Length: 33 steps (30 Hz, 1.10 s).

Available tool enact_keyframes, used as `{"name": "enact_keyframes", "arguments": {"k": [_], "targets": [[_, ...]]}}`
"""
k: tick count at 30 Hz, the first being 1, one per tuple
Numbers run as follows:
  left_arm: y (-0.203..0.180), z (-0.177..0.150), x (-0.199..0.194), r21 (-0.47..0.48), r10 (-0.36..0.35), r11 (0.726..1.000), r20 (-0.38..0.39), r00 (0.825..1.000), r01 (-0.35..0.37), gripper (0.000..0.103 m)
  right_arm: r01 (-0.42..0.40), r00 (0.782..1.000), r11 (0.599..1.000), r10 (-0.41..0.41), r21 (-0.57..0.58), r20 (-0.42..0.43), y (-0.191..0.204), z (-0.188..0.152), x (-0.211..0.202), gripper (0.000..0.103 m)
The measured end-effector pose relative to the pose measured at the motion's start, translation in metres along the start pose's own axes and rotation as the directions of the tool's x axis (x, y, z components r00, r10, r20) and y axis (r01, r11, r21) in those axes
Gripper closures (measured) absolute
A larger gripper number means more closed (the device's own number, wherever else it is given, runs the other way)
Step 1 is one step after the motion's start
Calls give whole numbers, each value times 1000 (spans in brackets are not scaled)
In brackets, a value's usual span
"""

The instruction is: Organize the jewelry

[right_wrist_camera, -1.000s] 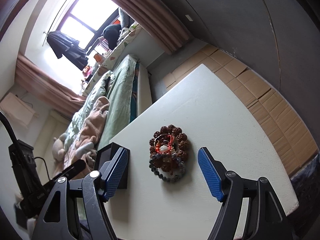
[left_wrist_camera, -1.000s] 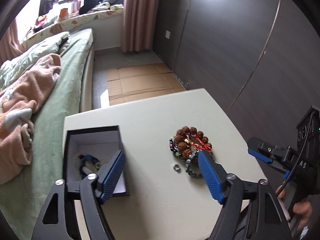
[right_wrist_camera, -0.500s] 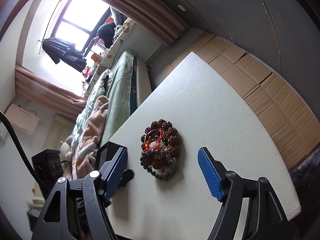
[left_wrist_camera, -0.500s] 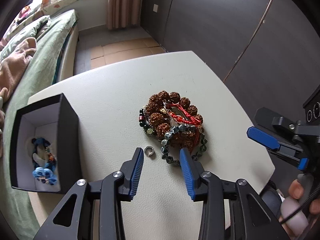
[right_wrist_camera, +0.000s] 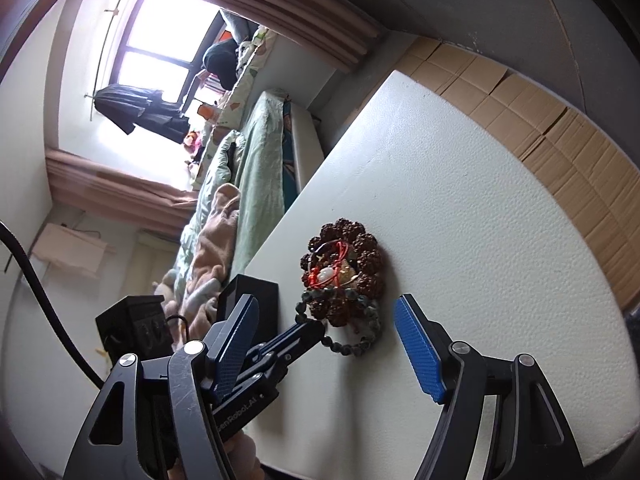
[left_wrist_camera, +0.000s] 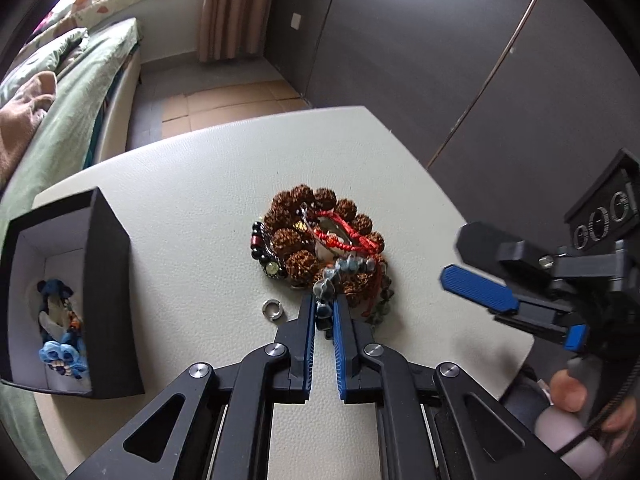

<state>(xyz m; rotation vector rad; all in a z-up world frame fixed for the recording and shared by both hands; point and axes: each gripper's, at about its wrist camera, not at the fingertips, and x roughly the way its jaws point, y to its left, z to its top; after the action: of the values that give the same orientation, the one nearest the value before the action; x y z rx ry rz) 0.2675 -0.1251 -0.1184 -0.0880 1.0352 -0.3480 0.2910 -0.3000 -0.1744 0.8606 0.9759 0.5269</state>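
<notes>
Clamping done: our left tool (left_wrist_camera: 324, 316) has gone from wide open to pinched on the grey bead bracelet (left_wrist_camera: 352, 270).
Bracelet lies at the 6 o'clock edge of the jewelry pile (left_wrist_camera: 320, 240), mid-tabletop (left_wrist_camera: 200, 184); box (left_wrist_camera: 108, 280) at 9 o'clock is the likely target. Right tool (right_wrist_camera: 328, 344) wide, closing slightly, nothing between. We judge lift comes next; watch for tangling.
</notes>
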Motion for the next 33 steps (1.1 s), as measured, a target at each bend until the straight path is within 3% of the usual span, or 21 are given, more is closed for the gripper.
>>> {"name": "enact_keyframes", "arguments": {"k": [10,22,25,27,33], "targets": [[6,14,-48,4,-35,999,90,995,35,94,-55,998,998,56,33,-31,8,0,30,48],[47,20,-81,-40,4,999,153,988,3,94,2,1000,996,0,88,-18,4,3,57,58],[58,22,-91,-55,17,998,170,985,-8,94,27,1000,995,-26,100,-15,3,5,64,71],[66,23,-98,-63,24,998,179,983,-13,94,36,999,993,-36,108,-9,1,5,66,95],[87,23,-123,-82,53,996,219,974,-36,94,11,999,999,-13,49,42,21,4,49,98]]}}
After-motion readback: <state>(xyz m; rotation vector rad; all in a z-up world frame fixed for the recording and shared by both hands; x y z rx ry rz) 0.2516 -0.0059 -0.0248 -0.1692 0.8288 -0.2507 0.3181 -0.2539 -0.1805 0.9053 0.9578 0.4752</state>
